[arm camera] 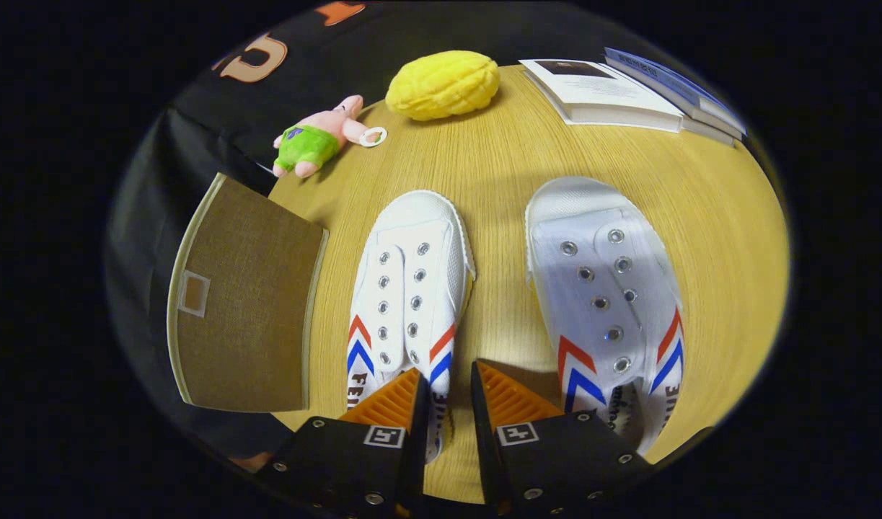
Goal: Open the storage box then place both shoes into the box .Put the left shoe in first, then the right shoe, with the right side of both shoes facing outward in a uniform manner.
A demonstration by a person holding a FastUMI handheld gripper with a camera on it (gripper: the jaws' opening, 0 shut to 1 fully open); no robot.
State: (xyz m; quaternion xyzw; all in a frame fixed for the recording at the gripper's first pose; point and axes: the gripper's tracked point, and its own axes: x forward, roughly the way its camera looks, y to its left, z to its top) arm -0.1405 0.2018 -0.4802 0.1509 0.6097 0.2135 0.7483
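1. Wooden tabletop is lying under the claw, its fingers standing apart around one white canvas shoe's side wall.
2. The other white canvas shoe is sitting beside it.
3. The brown fabric storage box is resting closed beside the shoes.

Light wood-grain table. Two white laceless sneakers lie on it side by side, toes pointing away from the fingers, red and blue chevrons on their sides: left shoe and right shoe, a bare strip of tabletop between them. Brown fabric storage box sits at the table's left edge, just beside the left shoe, lid closed. Far side of the table: pink plush toy in green shorts lying down, yellow bun-shaped cushion next to it, and a stack of books well apart to the right.
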